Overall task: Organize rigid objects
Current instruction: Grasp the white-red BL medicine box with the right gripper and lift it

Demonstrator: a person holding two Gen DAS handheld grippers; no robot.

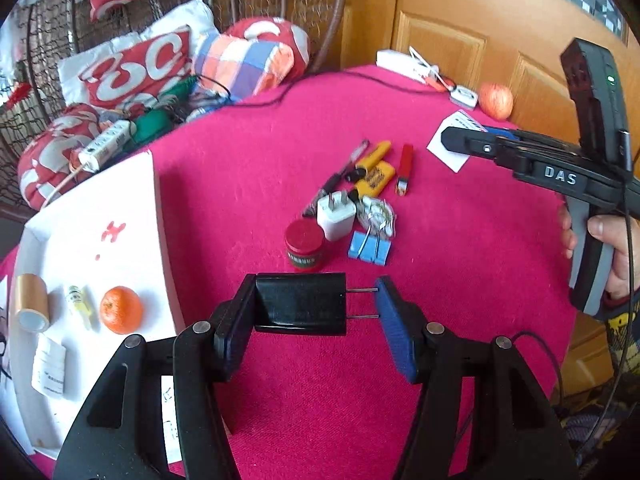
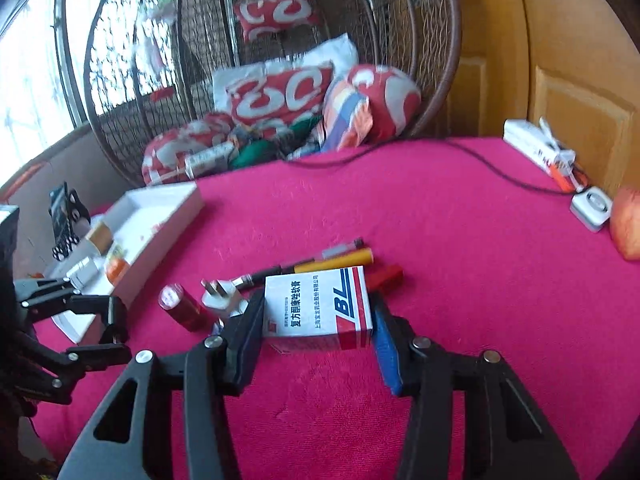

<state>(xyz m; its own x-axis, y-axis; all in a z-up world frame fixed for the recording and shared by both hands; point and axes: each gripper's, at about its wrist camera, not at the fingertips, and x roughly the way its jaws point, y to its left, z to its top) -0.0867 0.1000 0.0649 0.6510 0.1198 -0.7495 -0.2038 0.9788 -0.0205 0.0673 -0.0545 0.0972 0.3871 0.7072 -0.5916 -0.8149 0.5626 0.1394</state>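
- We see a table under a bright pink cloth point(image 1: 460, 280); a dark cable point(image 2: 480, 160) trails across its far side.
- Our left gripper point(image 1: 316, 304) is about half open, clamping a black plug adapter point(image 1: 300, 304): the body sits against the left pad and the two prongs touch the blue right pad.
- Our right gripper point(image 2: 316, 312) grips a white medicine box point(image 2: 320, 304) with red and blue stripes between its pads, above the cloth near the middle clutter.
- In the middle of the table lie a white charger point(image 1: 336, 214), a red-capped jar point(image 1: 305, 245), a blue binder clip point(image 1: 369, 248), a yellow utility knife point(image 1: 374, 172) and a red lighter point(image 1: 405, 168), all close together.
- A white tray point(image 1: 120, 208) sits at the table's left edge, holding an orange point(image 1: 121, 309), a roll of tape point(image 1: 32, 300) and a small yellow bottle point(image 1: 80, 304).
- At the far right corner we see an apple point(image 1: 496, 100) beside a small white device point(image 1: 464, 96).
- Behind the table stand a wicker hanging chair point(image 2: 420, 60) piled with red-and-white cushions point(image 2: 280, 96), and a wooden door point(image 1: 480, 20) to the right.
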